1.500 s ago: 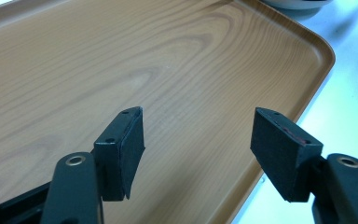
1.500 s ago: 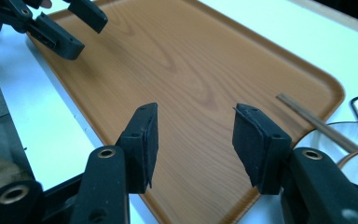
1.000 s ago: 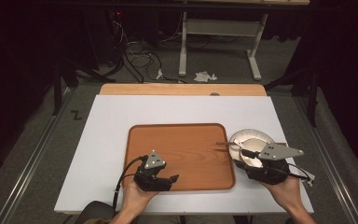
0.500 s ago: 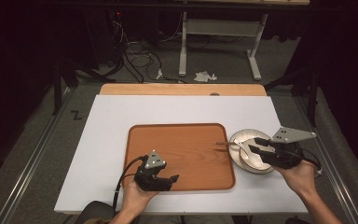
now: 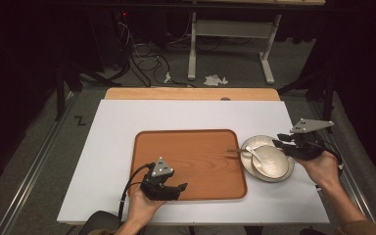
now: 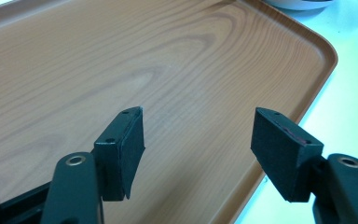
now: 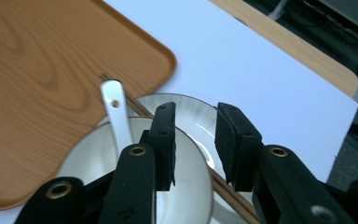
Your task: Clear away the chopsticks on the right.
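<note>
A brown wooden tray (image 5: 191, 147) lies mid-table. Right of it a white plate (image 5: 248, 144) carries a white bowl (image 5: 274, 164) with a white spoon (image 5: 254, 154) and brown chopsticks (image 5: 235, 151) whose tips reach over the tray edge. My right gripper (image 5: 278, 143) hovers at the plate's right rim. In the right gripper view my right gripper (image 7: 196, 140) stands open by a narrow gap above the bowl (image 7: 88, 163), the spoon (image 7: 114, 112) and the chopsticks (image 7: 135, 105), holding nothing. My left gripper (image 5: 181, 187) is open over the tray's front right part (image 6: 121, 56), left gripper (image 6: 198, 135) empty.
The white tabletop (image 5: 117, 127) has free room left of and behind the tray. A wooden strip (image 5: 191, 94) runs along the far edge. Beyond it are a dark floor with cables (image 5: 142, 58) and a desk frame (image 5: 230, 29).
My right gripper has moved right, from over the middle of the plate to its right rim. The left gripper and tray have stayed still.
</note>
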{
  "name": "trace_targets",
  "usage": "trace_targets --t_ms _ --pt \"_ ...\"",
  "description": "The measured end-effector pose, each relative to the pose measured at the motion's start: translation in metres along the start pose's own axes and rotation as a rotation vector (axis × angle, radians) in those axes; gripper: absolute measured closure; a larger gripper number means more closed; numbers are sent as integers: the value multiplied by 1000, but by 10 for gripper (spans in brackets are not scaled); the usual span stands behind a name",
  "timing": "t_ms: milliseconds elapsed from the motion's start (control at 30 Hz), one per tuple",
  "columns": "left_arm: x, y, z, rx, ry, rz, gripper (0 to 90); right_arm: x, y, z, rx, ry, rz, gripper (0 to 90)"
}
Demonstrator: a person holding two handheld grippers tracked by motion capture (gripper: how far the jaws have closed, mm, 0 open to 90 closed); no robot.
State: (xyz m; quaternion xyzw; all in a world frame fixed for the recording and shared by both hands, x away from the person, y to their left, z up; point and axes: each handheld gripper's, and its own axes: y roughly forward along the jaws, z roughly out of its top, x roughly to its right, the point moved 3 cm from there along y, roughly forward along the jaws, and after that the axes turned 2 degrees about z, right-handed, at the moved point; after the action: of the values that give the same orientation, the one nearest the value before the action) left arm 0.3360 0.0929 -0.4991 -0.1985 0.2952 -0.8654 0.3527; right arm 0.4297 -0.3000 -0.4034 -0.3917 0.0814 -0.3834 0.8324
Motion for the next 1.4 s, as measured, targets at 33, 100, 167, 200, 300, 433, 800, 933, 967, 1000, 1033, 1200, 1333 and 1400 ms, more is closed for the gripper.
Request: trace_targets --t_ms 33,100,167,200,300,433,800,933,967,1000,1033,1200,1333,1400 --pt "0 0 0 0 0 0 347 4 1 -1 -7 0 -4 703" --pt "0 1 0 -2 3 1 347 11 4 -3 -19 10 -8 708" --pt "0 0 0 -1 2 4 347 19 6 -6 -31 20 -8 707" --pt "0 0 -1 -2 2 7 347 23 7 -7 -32 13 -2 707" --pt "-1 -1 -1 -1 -3 6 347 29 11 -11 -46 24 -5 708" --pt "0 -1 -2 1 -7 12 347 42 21 -22 -102 46 -8 713" --pt "-3 -5 -6 1 -23 27 346 52 45 -44 -213 69 34 717" --pt "-3 -6 -7 3 -29 31 346 53 52 -46 -239 76 43 716" --pt "-3 -6 -7 -2 -25 31 346 53 53 -46 -247 75 46 715" --pt "-3 -6 -7 -2 -25 31 346 53 53 -46 -247 75 46 715" --pt "-3 -7 -8 1 -28 35 346 54 55 -45 -258 85 51 714" --pt "-5 -9 -9 7 -39 39 346 56 60 -46 -278 84 62 714" --pt "-4 -9 -9 6 -37 42 345 57 62 -46 -282 98 69 711" --pt "-5 -11 -10 9 -45 45 345 59 63 -46 -283 108 69 705"
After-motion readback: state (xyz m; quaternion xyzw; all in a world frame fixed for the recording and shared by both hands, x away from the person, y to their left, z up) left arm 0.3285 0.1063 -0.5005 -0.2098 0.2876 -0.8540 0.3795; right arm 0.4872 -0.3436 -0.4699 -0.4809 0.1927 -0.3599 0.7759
